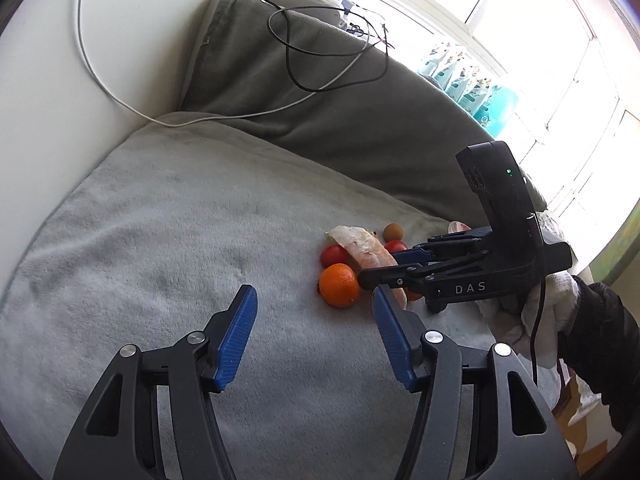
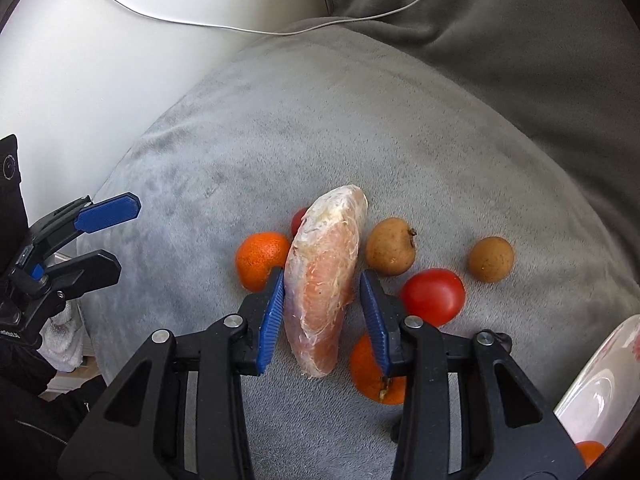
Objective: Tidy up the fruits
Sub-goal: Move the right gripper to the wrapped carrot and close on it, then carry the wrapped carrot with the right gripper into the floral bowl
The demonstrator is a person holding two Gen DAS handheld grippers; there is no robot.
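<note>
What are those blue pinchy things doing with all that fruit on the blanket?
A person holds a pinching tool in each hand to tidy fruit on a grey blanket. The right tool sits around a peeled grapefruit piece; one pad touches it, the other shows a small gap. The left tool hangs open over the blanket, holding nothing. Oranges, tomatoes and small brown fruits lie around it.

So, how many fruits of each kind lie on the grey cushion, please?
Mandarins: 2
Red tomatoes: 2
Brown round fruits: 2
Peeled citrus segment: 1
Total: 7
Not counted: one orange fruit partly visible in the bowl.
</note>
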